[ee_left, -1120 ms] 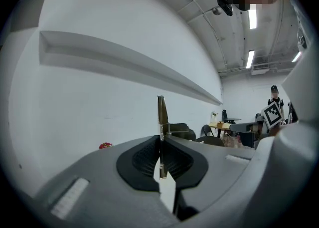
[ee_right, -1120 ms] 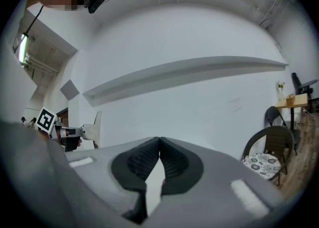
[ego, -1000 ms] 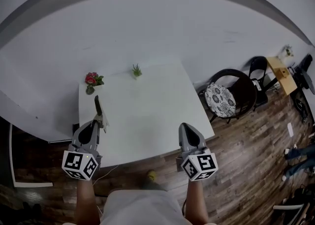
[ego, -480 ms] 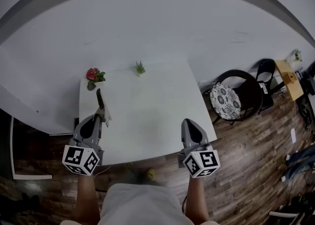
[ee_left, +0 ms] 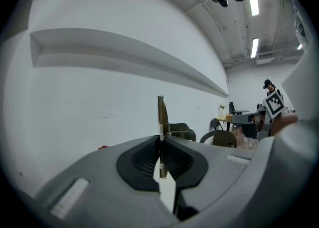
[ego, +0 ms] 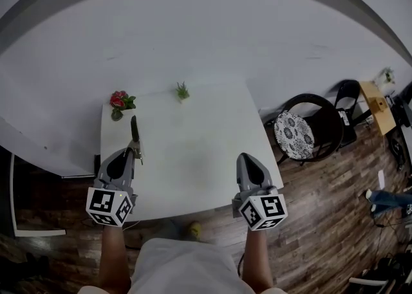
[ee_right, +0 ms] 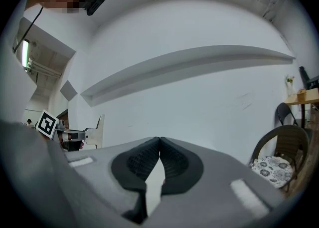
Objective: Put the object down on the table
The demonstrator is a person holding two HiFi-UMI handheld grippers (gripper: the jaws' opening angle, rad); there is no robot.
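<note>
Holding a thin tool over the table

The left claw [ego: 132,153] is shut tight on a long thin tool [ego: 134,130] that sticks out past its tips. The right claw [ego: 248,159] is shut on nothing. The table [ego: 193,151] edge lies just left of the left claw, so I think a careless drop could tip the tool off. The left gripper view shows only its thin edge [ee_left: 161,110]. The head view shows its whole length.

A white table [ego: 193,157] carries red flowers [ego: 120,101] and a small green plant [ego: 183,91] along its far edge.
</note>
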